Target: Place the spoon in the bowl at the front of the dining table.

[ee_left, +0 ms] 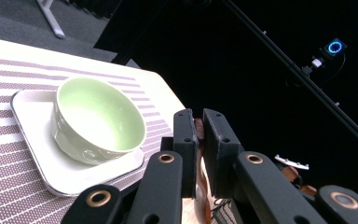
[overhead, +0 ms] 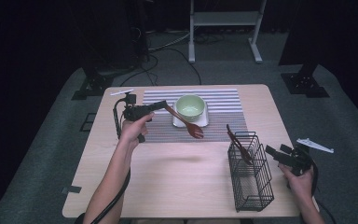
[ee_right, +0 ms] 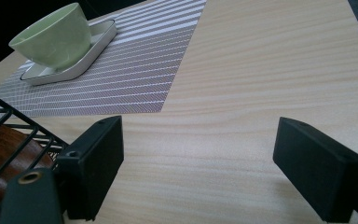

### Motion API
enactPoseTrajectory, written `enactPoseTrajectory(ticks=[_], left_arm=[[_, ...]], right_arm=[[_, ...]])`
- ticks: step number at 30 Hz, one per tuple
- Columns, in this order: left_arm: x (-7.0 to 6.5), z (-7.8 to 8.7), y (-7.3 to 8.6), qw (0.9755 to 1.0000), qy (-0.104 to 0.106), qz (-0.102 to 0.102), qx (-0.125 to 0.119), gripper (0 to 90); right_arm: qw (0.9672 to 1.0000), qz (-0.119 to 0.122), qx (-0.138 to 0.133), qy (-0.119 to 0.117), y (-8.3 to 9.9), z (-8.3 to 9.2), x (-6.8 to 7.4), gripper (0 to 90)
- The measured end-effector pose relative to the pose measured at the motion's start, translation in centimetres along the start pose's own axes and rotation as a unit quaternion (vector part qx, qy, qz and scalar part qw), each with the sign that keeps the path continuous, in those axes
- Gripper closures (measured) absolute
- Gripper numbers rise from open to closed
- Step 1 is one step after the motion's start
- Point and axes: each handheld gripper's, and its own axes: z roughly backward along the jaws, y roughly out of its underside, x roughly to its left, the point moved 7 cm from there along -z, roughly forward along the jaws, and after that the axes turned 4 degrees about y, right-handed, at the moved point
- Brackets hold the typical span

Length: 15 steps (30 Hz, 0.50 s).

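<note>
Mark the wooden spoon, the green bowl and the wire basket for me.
wooden spoon [overhead: 195, 130], high view, on its bowl end.
green bowl [overhead: 189, 106], high view, on its inside.
wire basket [overhead: 255, 191], high view, on its near wall.

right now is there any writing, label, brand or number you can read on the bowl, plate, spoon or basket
None: no readable text, number or sign on the green bowl, white plate, wooden spoon, wire basket, striped placemat or table.
</note>
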Motion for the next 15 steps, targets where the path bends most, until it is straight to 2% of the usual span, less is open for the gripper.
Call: enactPoseTrajectory(ticks=[15], left_arm=[[1.1,0.1,-1.1,0.9998,-0.021,0.004,-0.006,84.3]], right_arm=[[1.0,-0.004,0.0,0.0,0.0,0.0,-0.1,14.6]])
